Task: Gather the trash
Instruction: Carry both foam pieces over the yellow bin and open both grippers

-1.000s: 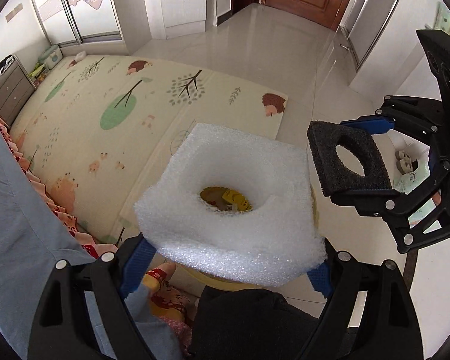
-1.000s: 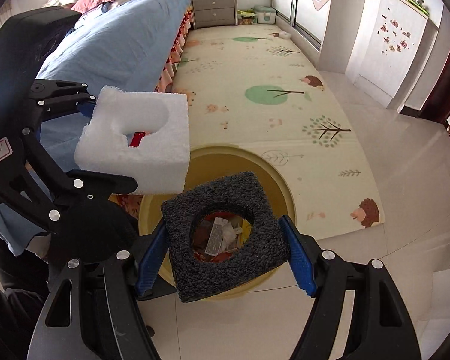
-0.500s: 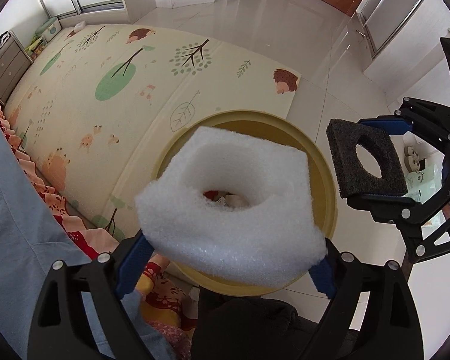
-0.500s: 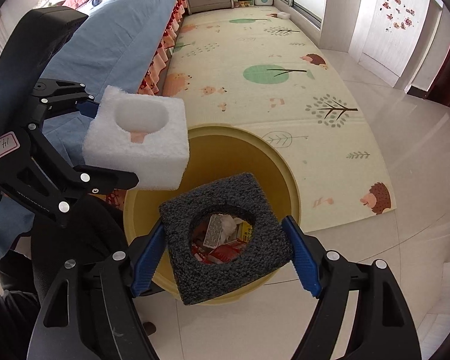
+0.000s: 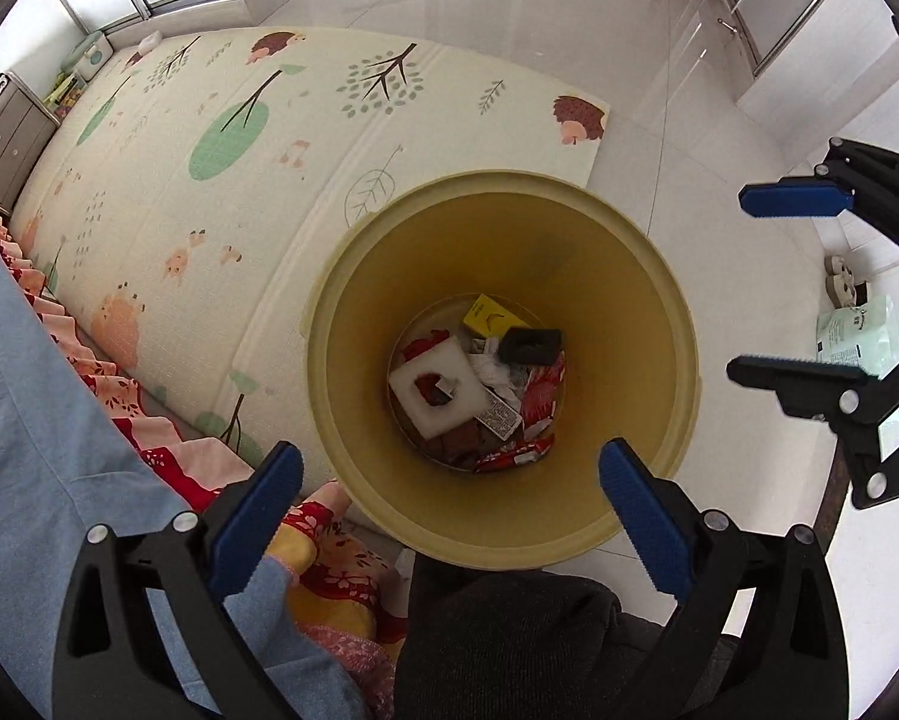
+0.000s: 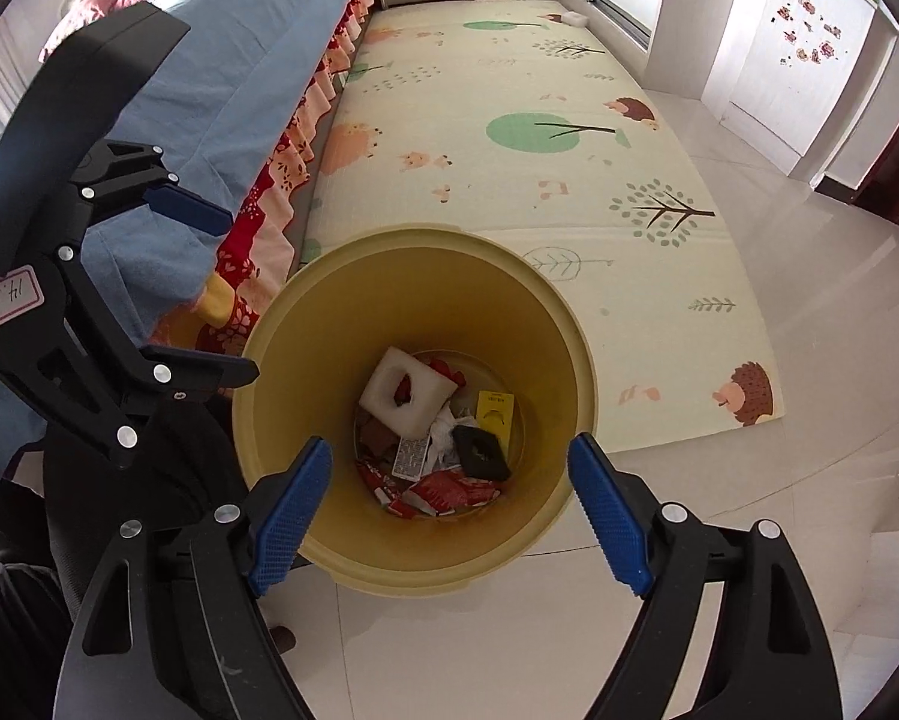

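The left gripper (image 5: pixel 449 516) hangs above the round yellow plastic trash bin (image 5: pixel 629 324) and points straight down into it. Its blue-padded fingers (image 5: pixel 257 522) are spread wide and nothing is between them. The right gripper (image 6: pixel 449 516) is also over the bin, tilted down; its jaws have just been opening and they are empty too.

The white foam block with a round hole (image 5: pixel 437 390) lies at the bottom of the bin, on top of red wrappers (image 6: pixel 443 489) and crumpled paper. The black foam square with a hole (image 6: pixel 480 451) lies near it, on the other side of the white paper, beside a yellow card (image 6: pixel 495 411).

The bin stands on the white tiled floor (image 6: pixel 749 540), at the edge of the cream play mat with trees and hedgehogs (image 6: pixel 509 120). A bed with a blue cover (image 6: pixel 227 90) is just beside the bin.
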A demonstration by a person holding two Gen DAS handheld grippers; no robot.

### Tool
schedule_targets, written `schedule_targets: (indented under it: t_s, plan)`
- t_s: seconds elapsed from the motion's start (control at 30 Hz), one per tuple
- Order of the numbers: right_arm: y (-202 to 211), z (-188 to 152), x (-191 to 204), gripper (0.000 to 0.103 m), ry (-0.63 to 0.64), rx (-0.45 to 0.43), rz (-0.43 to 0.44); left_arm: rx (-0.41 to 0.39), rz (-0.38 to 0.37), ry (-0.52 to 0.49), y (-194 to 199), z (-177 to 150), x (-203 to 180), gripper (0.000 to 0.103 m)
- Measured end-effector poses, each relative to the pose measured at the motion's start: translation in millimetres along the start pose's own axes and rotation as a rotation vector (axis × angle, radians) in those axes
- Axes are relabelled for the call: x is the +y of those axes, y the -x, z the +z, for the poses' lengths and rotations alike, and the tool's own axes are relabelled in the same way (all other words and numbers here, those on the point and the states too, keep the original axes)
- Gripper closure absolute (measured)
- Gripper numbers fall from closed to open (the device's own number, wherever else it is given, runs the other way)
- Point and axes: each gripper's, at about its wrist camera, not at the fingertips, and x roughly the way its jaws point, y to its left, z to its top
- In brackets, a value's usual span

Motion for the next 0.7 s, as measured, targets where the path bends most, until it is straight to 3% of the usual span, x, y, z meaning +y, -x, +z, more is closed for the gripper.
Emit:
schedule_targets:
  t_s: [0.37, 0.7]
  plan:
    - [12, 1, 8, 0.025, 0.016, -0.012, -0.011, -0.043, -0.015, 0.030, 13, -1, 4, 0.004]
    - [59, 18, 36, 0.025, 0.065, -0.109, -0.011, -0.282, 0.011, 0.169, 101, -21, 38, 0.004]
